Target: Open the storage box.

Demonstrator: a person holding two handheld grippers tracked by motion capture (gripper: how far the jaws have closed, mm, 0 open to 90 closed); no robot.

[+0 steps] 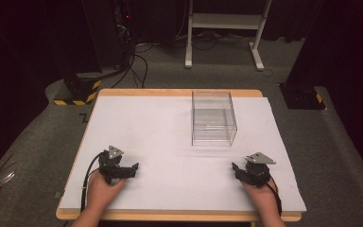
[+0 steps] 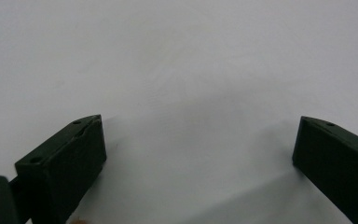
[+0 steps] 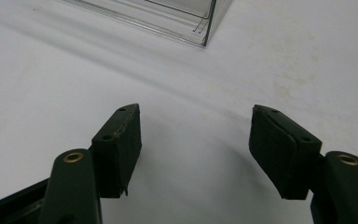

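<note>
White tabletop (image 1: 170,142), clear box (image 1: 212,118) upright, long axis running away from both wide-open tools

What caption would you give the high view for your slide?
Left tongs and right tongs, both open, rest on the white table near a clear box.

A white sheet (image 1: 160,142) covers the wooden table (image 1: 170,216). On the grey carpet (image 1: 340,156) beyond, far right, stand white frame legs (image 1: 257,47); far left, black cables (image 1: 134,61) and a yellow-striped base (image 1: 78,92).
</note>
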